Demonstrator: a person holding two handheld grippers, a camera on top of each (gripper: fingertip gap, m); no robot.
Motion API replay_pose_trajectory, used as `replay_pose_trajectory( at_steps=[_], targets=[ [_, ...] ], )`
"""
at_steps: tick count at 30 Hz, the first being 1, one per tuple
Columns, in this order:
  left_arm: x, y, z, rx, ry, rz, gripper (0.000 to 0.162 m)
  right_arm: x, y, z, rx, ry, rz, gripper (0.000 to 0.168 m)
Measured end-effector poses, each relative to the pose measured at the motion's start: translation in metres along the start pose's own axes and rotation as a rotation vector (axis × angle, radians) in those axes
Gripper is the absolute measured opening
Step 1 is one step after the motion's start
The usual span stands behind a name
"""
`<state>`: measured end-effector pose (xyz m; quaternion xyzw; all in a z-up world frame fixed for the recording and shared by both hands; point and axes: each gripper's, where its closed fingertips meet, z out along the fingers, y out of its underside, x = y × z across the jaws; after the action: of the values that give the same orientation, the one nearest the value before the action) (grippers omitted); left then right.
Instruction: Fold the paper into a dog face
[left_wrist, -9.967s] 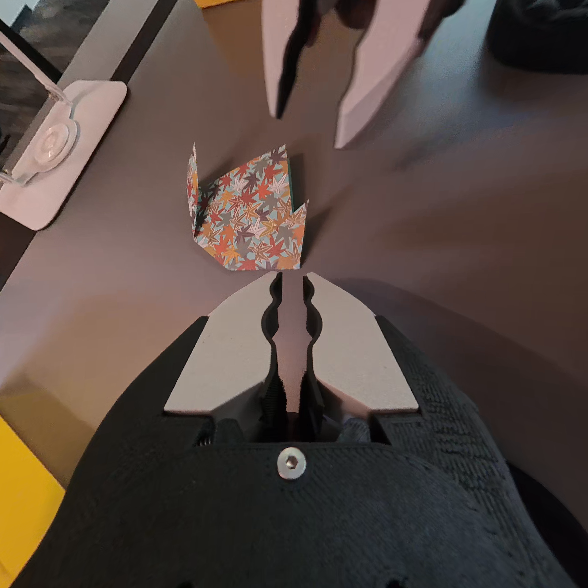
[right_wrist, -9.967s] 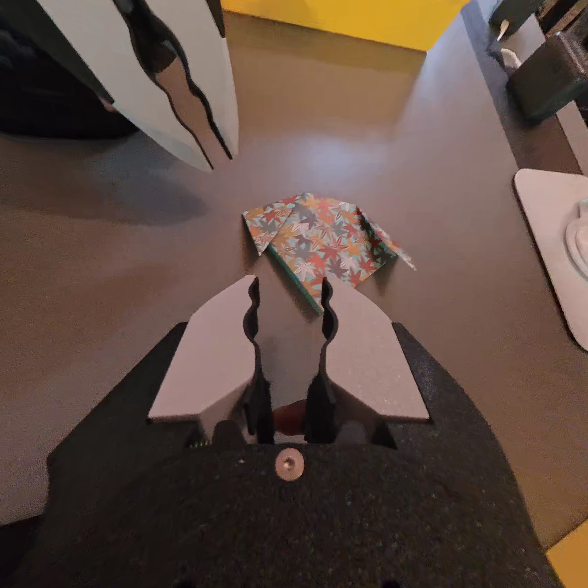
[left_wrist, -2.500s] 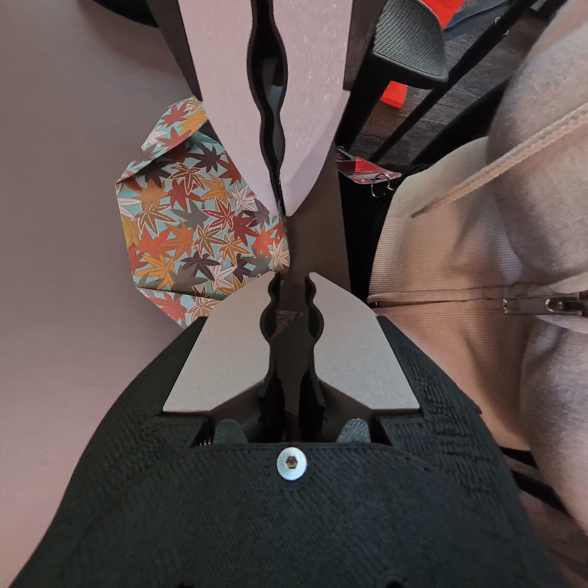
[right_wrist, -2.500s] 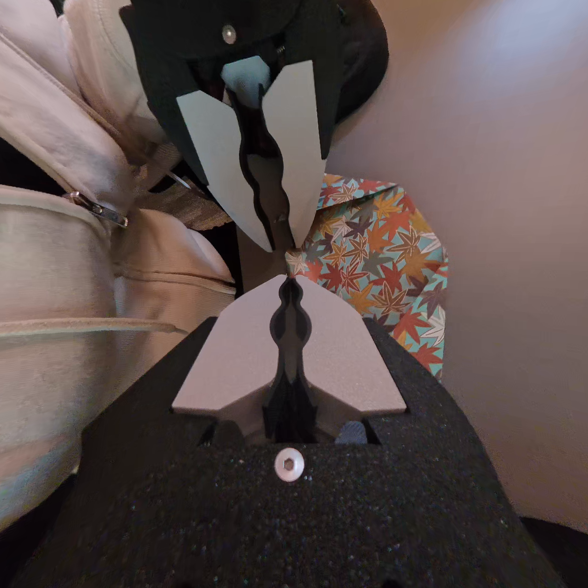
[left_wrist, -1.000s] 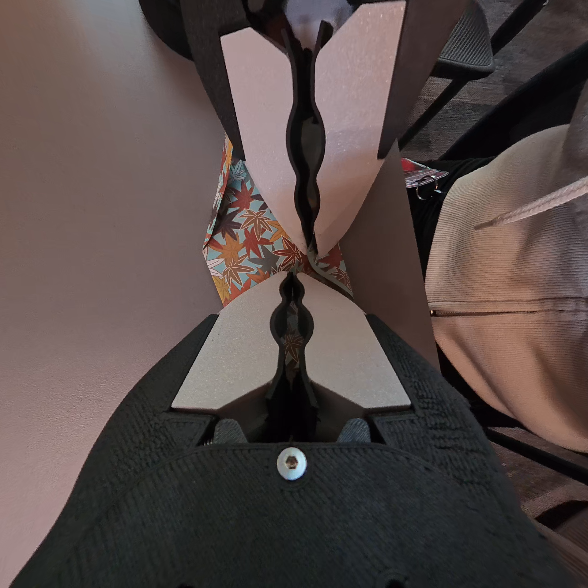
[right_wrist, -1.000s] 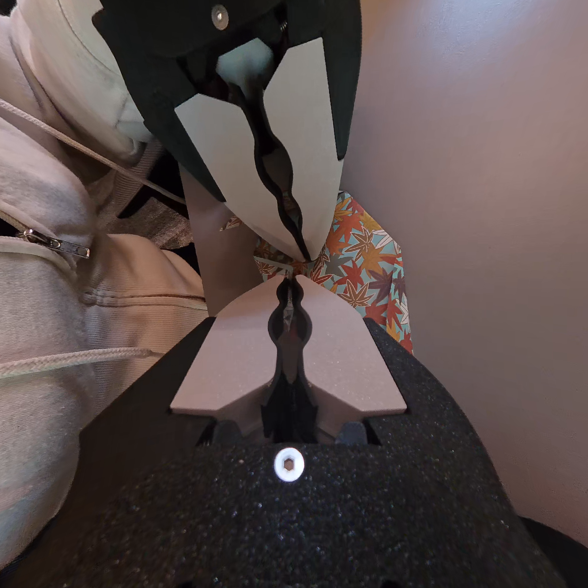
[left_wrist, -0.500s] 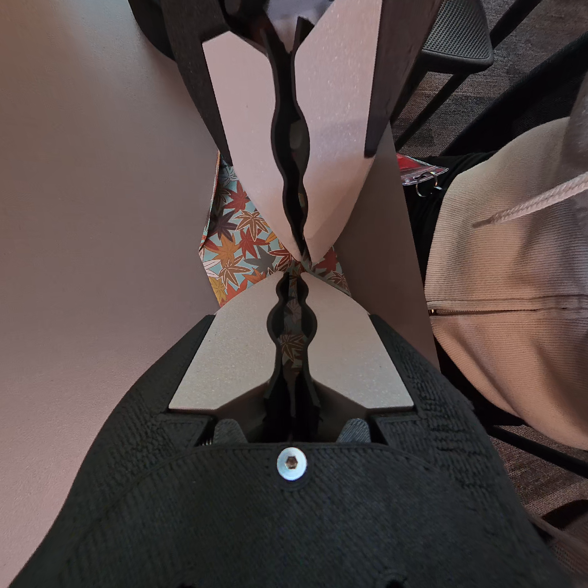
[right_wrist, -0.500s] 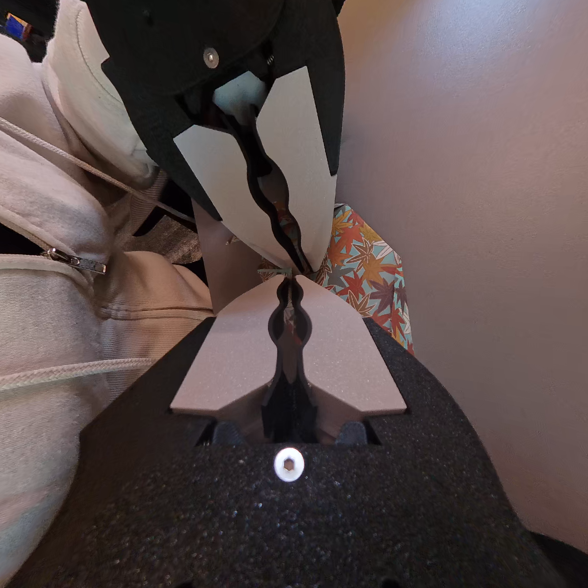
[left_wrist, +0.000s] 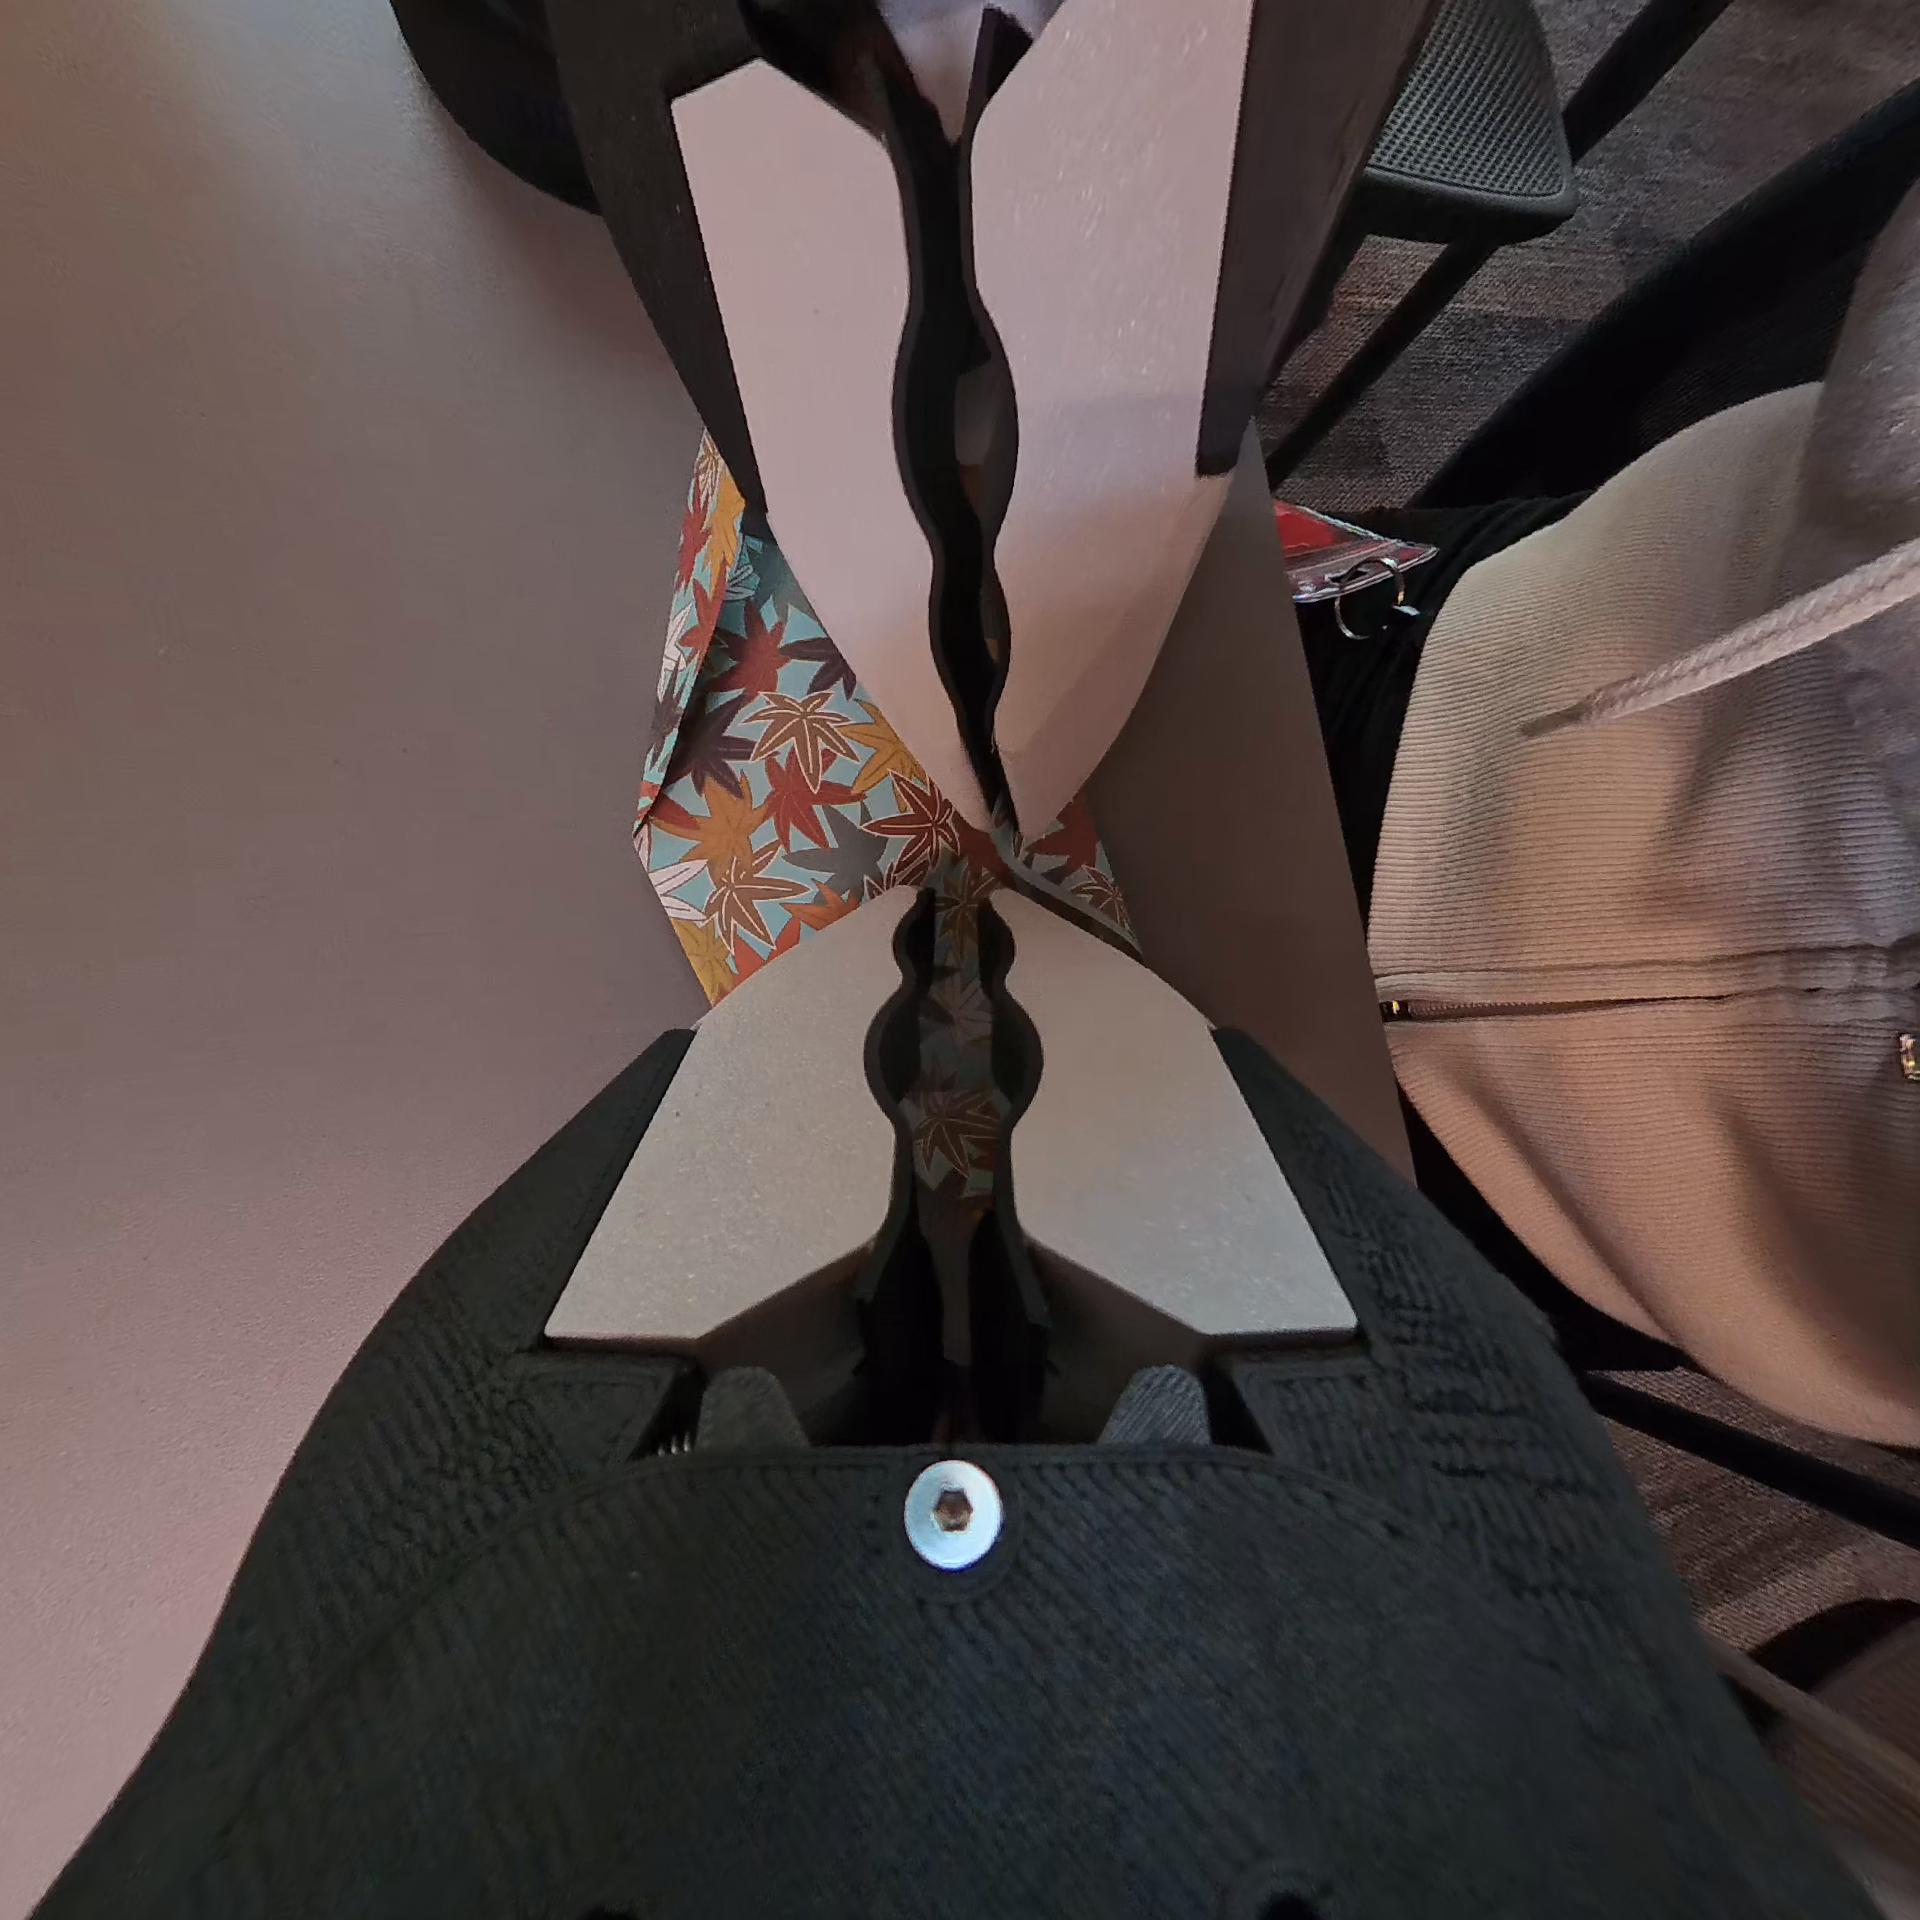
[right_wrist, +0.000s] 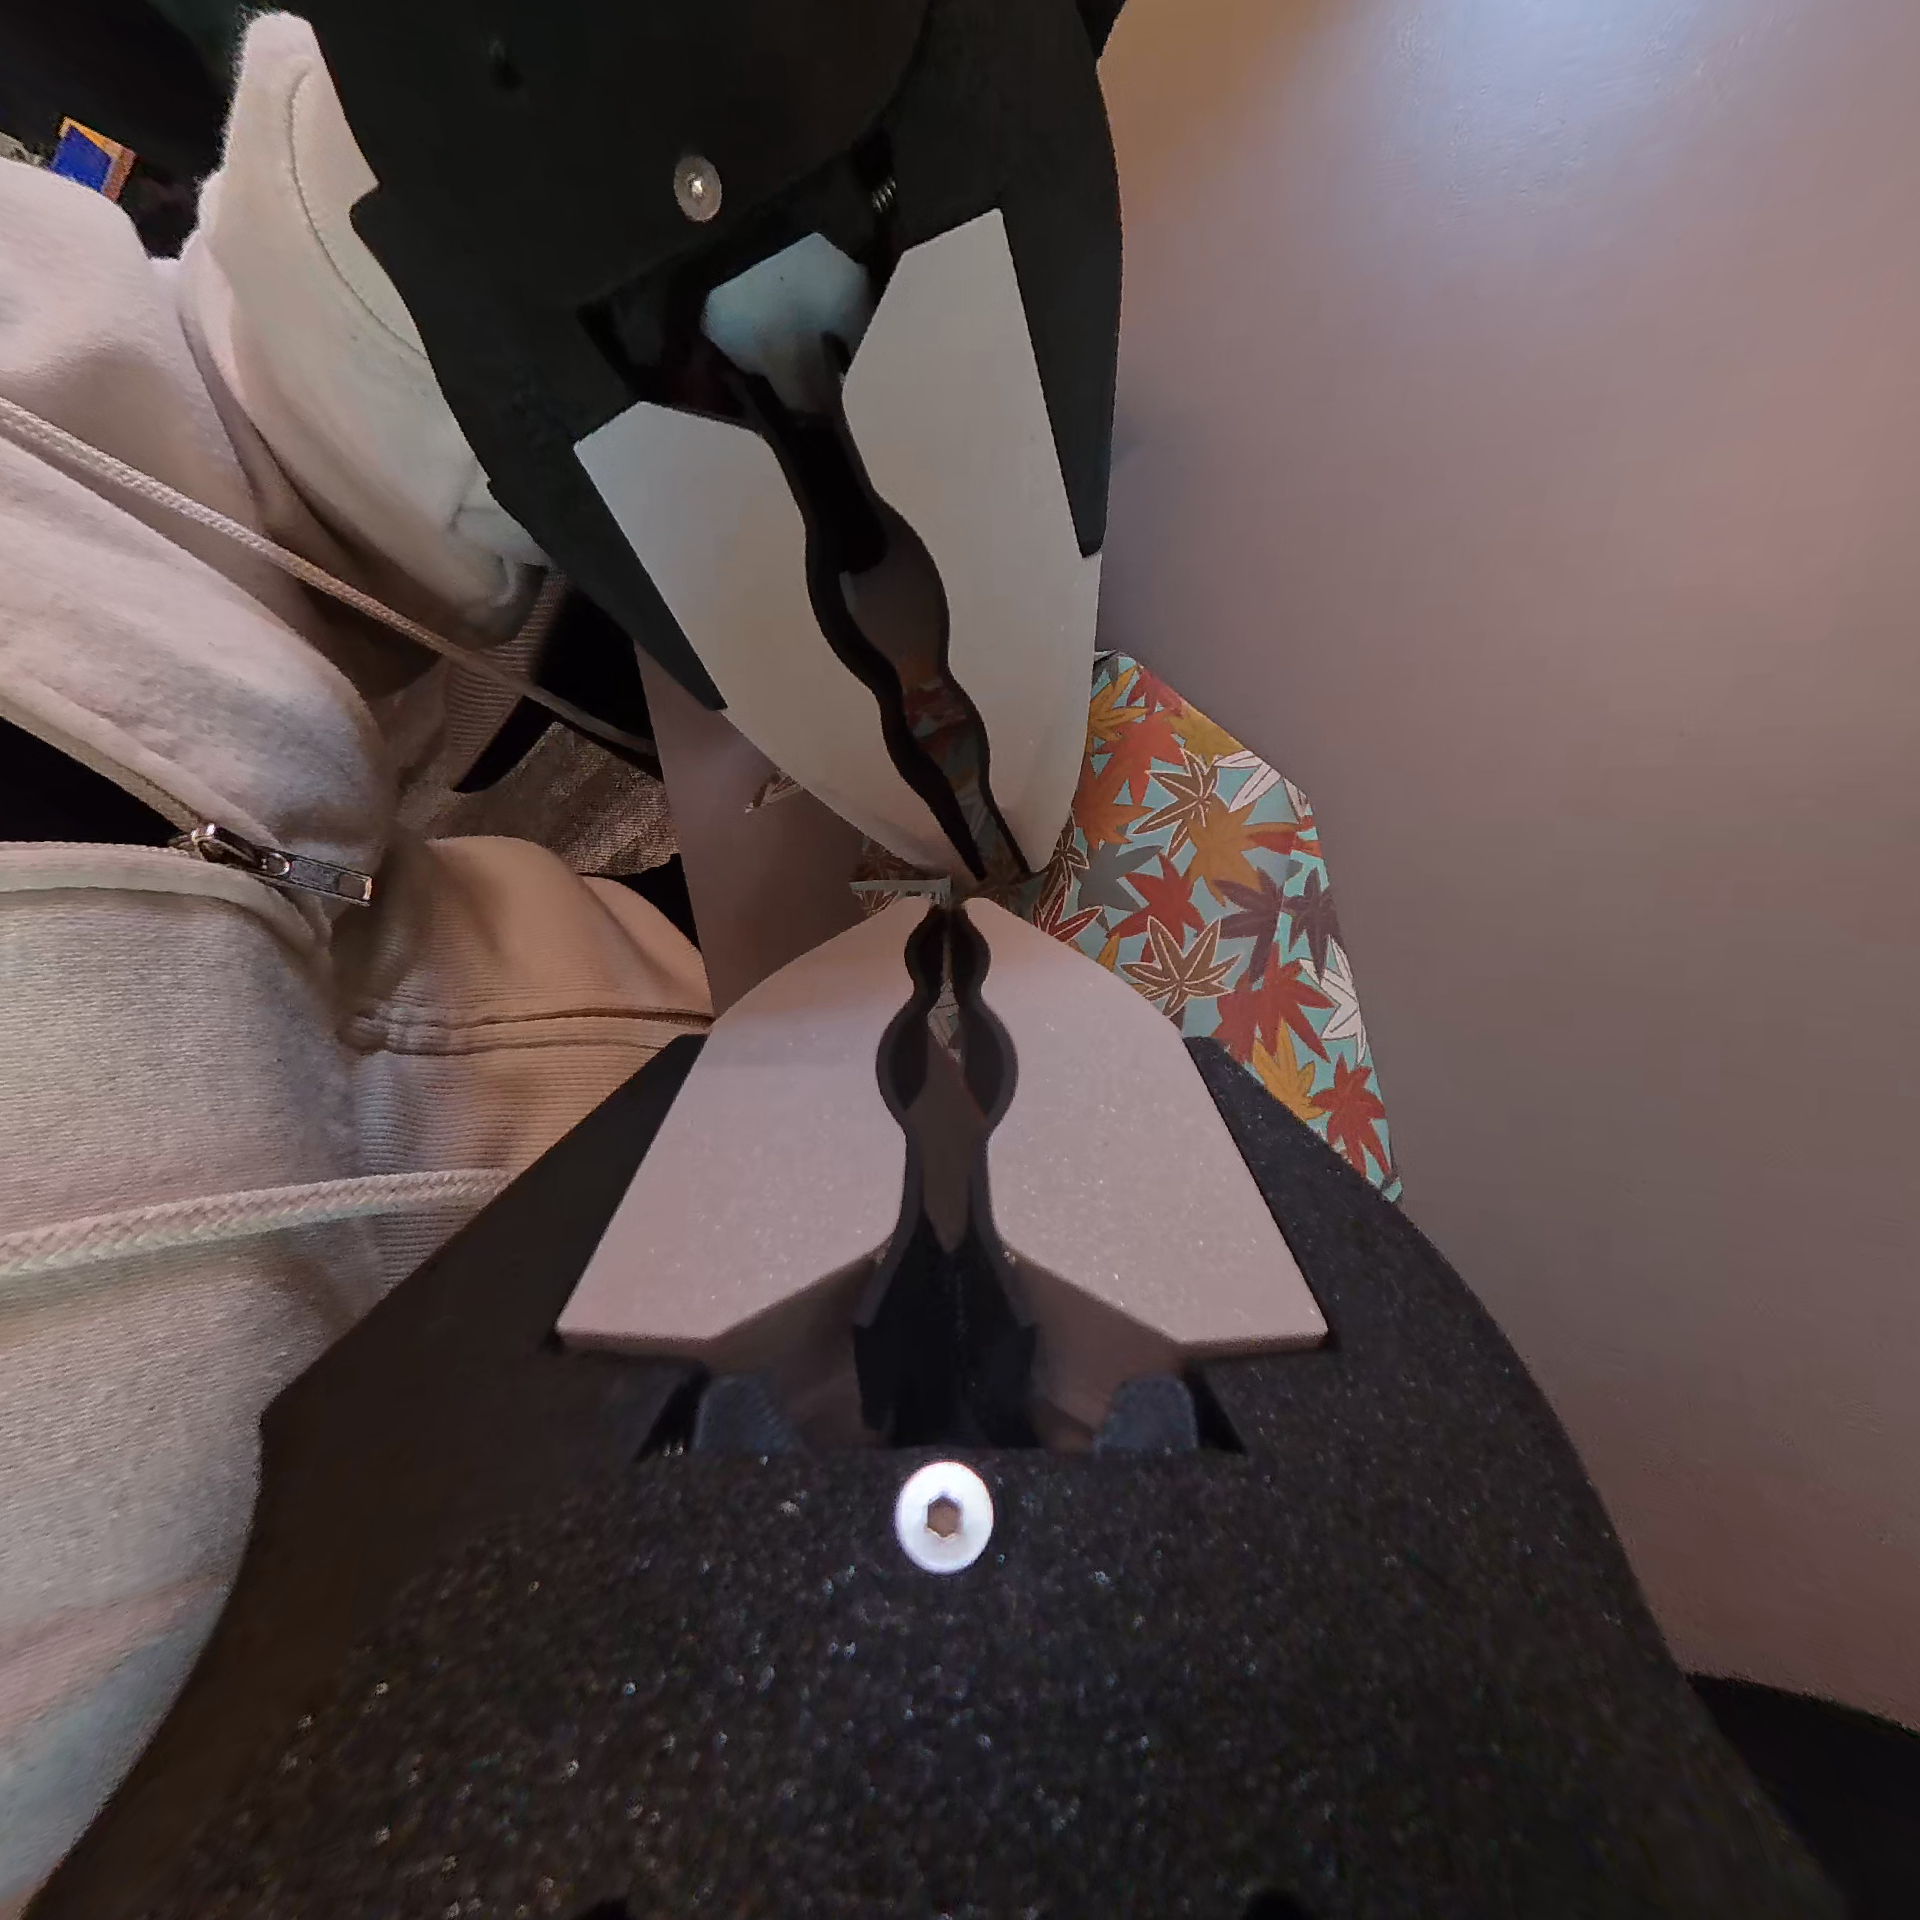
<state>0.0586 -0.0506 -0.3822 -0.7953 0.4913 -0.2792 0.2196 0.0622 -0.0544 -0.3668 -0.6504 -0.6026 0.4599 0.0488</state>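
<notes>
Where both pinch: paper (left_wrist: 790, 800) between hand-held grippers (left_wrist: 961, 894).

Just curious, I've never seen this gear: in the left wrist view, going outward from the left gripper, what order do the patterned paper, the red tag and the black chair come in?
From the left gripper:
1. Patterned paper, pinched in its tips.
2. Red tag, upper right, past the table edge.
3. Black chair, top right, farthest.

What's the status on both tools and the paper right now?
Left tool shut on paper. Right tool shut on same corner, tip to tip. Paper at table edge. Nothing in the way.
</notes>
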Motion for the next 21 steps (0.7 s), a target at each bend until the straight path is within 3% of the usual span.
replay_pose_trajectory(
  at_steps=[21],
  targets=[
    [0.0010,-0.0026,0.0031,-0.005,-0.029,0.021,0.007,-0.0033,-0.0033,0.0029,0.011,-0.001,0.064,0.000]
  ],
)
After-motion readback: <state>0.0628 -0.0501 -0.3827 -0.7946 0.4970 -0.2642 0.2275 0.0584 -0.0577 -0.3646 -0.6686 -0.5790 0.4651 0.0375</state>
